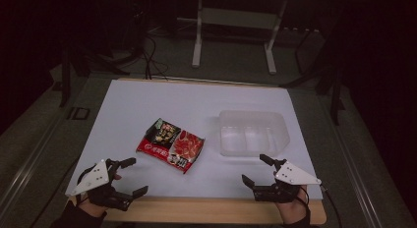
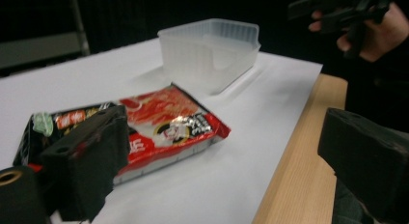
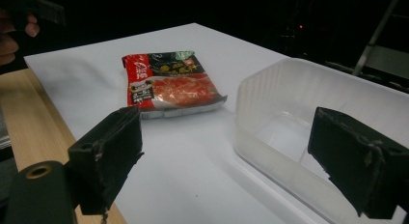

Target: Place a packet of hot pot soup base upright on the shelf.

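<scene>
A red and black food packet (image 1: 170, 144) lies flat on the white sheet near the table's middle; it also appears as the packet (image 2: 144, 127) in the left gripper view and the packet (image 3: 171, 86) in the right gripper view. To its right stands a clear plastic tub (image 1: 252, 133), nothing inside it. My left gripper (image 1: 135, 176) is held at the front left corner, open, its jaws wide apart with nothing between them. My right gripper (image 1: 255, 170) is held at the front right, just before the tub (image 3: 308, 132), also open and holding nothing.
The white sheet (image 1: 147, 100) covers most of the wooden table (image 1: 206, 211), whose bare front edge runs between my hands. A white metal stand (image 1: 236, 26) and cables are on the dark floor beyond the far edge.
</scene>
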{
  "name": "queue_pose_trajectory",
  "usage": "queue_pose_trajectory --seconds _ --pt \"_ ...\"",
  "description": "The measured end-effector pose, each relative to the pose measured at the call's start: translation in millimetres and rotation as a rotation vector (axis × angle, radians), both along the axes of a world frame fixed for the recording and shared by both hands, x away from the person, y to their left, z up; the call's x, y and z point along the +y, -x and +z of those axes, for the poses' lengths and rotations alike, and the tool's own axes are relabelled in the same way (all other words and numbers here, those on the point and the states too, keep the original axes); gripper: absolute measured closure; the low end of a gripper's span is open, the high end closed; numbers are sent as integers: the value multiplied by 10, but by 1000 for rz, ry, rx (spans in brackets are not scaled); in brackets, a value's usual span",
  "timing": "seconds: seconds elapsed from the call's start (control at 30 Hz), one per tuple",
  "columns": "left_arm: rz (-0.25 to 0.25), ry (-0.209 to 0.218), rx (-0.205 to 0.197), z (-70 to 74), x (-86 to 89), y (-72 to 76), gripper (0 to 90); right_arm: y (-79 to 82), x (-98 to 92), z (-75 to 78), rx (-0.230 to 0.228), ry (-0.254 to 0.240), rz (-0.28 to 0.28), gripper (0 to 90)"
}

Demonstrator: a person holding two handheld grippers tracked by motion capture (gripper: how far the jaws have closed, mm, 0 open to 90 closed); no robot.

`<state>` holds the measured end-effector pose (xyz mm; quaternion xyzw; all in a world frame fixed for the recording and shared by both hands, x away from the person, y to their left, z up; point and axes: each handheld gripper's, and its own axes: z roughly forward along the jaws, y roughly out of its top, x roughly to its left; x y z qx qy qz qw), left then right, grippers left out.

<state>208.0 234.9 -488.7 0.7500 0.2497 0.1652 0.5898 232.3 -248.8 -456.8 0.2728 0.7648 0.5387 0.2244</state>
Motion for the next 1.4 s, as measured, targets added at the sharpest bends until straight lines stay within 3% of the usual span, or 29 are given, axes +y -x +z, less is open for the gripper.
queue_pose_trajectory --seconds 0.13,0.3,0.43,0.57,0.7,0.8,0.9,1.13,1.23,1.4 --pt "5 -20 22 8 -10 -7 40 6 0 4 0 -1 -1 118" --pt "-11 7 46 22 30 -21 18 12 -5 14 -7 -7 -4 117" --pt "-7 -6 21 40 18 -10 18 21 -4 20 -15 -4 -7 116" --pt "-17 -1 29 64 14 -24 18 25 0 23 -21 -8 -5 116" --pt "2 -26 17 62 0 -42 18 33 -6 30 -30 -9 -1 116" --pt "14 -27 49 36 12 -94 18 44 -10 42 -41 -23 -3 116" --pt "36 -45 55 34 -1 -117 18 56 -11 49 -49 -32 4 116" --pt "69 -72 46 181 -60 -165 20 84 -10 78 -38 -58 10 116" --pt "71 -64 55 223 -63 -195 20 83 -7 80 -40 -55 6 116" --pt "76 -15 53 317 -46 -265 20 97 -5 98 -57 -55 -14 116"
